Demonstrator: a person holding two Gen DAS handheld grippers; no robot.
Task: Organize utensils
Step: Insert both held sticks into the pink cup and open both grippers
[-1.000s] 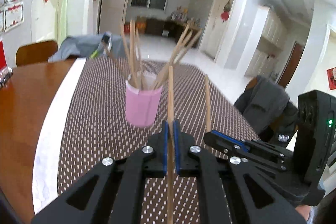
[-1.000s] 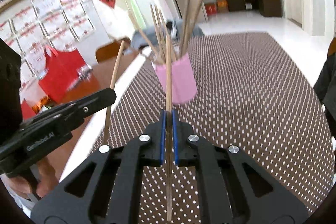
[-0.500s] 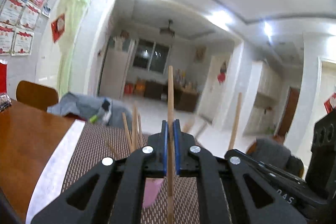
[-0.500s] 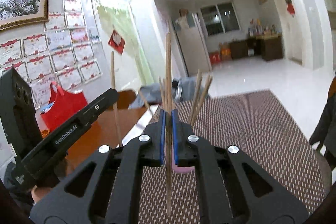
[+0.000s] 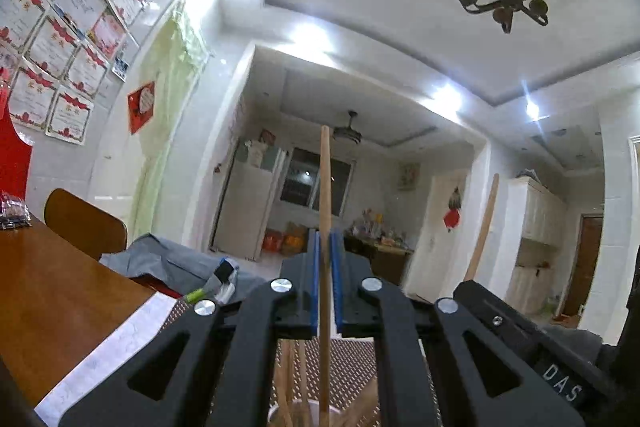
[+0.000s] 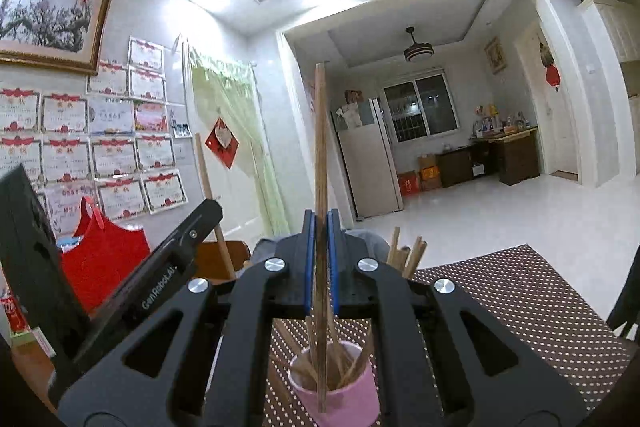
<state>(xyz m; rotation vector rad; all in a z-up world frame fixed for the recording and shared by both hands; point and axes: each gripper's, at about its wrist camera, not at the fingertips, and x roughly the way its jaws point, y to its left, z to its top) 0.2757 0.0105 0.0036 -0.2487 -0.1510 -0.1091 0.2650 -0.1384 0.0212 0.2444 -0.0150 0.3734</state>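
My left gripper (image 5: pixel 326 243) is shut on a wooden chopstick (image 5: pixel 325 187) held upright, its lower end just over the cup rim (image 5: pixel 296 409) at the bottom of the left wrist view. My right gripper (image 6: pixel 320 223) is shut on another wooden chopstick (image 6: pixel 320 131), upright, its lower end at the mouth of the pink cup (image 6: pixel 340 403). The cup holds several chopsticks (image 6: pixel 408 255). The left gripper's body (image 6: pixel 132 291) and its chopstick (image 6: pixel 208 179) show in the right wrist view; the right gripper's body (image 5: pixel 532 343) and its chopstick (image 5: pixel 484 223) show in the left wrist view.
The cup stands on a brown dotted mat (image 6: pixel 528 299) over a wooden table (image 5: pixel 48 299). A wooden chair (image 5: pixel 80 223) and a grey cloth (image 5: pixel 168 263) lie beyond the table's far end. A red bag (image 6: pixel 104 259) stands at the left.
Both grippers have risen and tilted upward while holding their chopsticks. They now stand over the pink cup, which has dropped to the bottom of both views.
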